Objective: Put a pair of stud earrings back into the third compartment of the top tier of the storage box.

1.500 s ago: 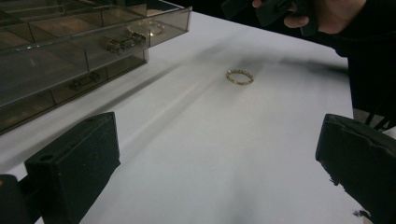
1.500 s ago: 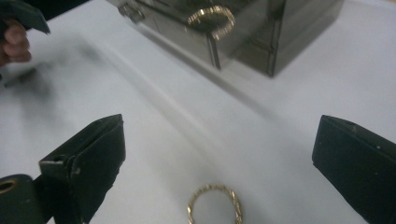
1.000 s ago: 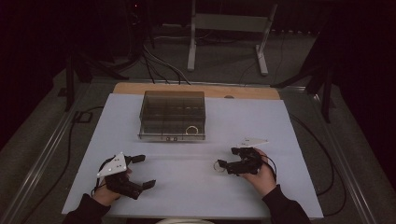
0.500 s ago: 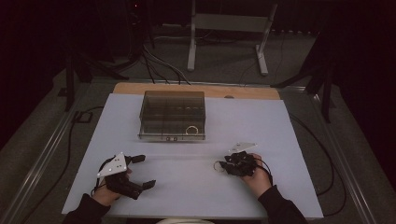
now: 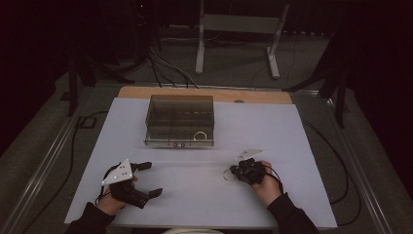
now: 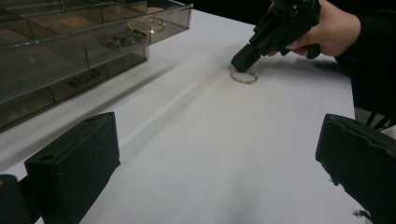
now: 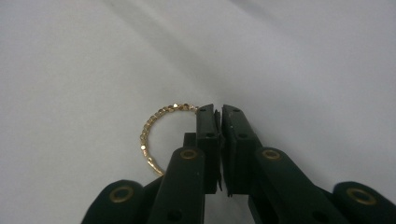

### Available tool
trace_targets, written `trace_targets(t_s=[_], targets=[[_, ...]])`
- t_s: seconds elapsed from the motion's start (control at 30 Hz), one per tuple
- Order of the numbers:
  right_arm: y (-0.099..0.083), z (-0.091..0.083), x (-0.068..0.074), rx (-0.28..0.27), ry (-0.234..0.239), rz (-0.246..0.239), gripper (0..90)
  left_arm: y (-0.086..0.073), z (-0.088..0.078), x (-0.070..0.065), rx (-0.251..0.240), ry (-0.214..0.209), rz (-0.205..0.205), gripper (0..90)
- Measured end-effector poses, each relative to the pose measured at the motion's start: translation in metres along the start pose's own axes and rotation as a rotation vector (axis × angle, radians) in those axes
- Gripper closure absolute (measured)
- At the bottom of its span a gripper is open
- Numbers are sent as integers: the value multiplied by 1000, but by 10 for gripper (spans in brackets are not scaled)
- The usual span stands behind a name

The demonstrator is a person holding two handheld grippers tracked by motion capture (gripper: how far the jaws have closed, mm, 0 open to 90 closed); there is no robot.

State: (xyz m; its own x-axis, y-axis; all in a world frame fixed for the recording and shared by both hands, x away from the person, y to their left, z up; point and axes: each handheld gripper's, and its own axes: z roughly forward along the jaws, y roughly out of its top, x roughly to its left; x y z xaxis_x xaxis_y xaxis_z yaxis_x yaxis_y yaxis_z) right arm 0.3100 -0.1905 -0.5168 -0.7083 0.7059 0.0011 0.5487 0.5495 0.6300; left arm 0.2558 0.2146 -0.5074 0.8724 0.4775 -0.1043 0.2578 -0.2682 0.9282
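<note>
Right gripper sits right of centre in the lower half of the high view, held in the person's right hand, tips angled down to the white desk. Its jaws have just been closing and now stand pressed together. In the right gripper view the two black pads meet with a hairline gap, clamped over one side of a thin gold beaded bracelet. The visible arc of the bracelet curves out to the left of the pads, centre-left of that frame, lying flat on the desk surface; the rest of the loop is hidden behind the jaws.

In the left gripper view the same bracelet shows upper centre, a small ring on the desk with the right gripper's tip touching its far edge.

Left gripper lies lower left in the high view, in the left hand, grey three-cornered plate on top. Jaws wide apart, nothing between them; in its own view the two black jaws stand at the bottom left and bottom right corners with bare desk between.

Smoked clear organiser box, with compartments, stands upper centre in the high view, well apart from both grippers. A second ring-shaped piece lies in its near right compartment. The box fills the upper left of the left gripper view.
</note>
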Motion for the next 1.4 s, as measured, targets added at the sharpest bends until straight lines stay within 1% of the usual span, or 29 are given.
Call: trace_targets(t_s=[0.13, 0.23, 0.4, 0.53, 0.6, 0.83, 0.9, 1.0, 1.2, 1.33, 1.4], targets=[[2, -5, 0, -21, 3, 4, 871, 0, 0, 0, -6, 0, -9, 5], [5, -13, -1, -35, 3, 0, 871, 0, 0, 1, -6, 1, -8, 5], [9, -21, -3, -53, 15, 14, 871, 0, 0, 0, -3, 1, -2, 5], [15, -28, -4, -71, 25, 26, 871, 0, 0, 1, -4, 2, -8, 5], [19, -32, -3, -77, 35, 25, 871, 0, 0, 1, -5, 1, -8, 5], [33, -45, -2, -103, 41, 10, 871, 0, 0, 2, -7, -2, -10, 5], [37, -47, -2, -109, 51, 15, 871, -1, 0, 1, -5, 1, -9, 5], [43, -50, -2, -115, 52, 5, 871, 0, -1, 1, -9, 1, -9, 5], [57, -57, -1, -143, 50, -8, 871, 0, -1, 1, -9, 3, -10, 5], [65, -62, -4, -165, 52, -5, 871, -1, -1, 1, -5, 3, -6, 5], [70, -64, -5, -176, 51, -4, 871, 0, -1, 2, -9, 4, -11, 5]])
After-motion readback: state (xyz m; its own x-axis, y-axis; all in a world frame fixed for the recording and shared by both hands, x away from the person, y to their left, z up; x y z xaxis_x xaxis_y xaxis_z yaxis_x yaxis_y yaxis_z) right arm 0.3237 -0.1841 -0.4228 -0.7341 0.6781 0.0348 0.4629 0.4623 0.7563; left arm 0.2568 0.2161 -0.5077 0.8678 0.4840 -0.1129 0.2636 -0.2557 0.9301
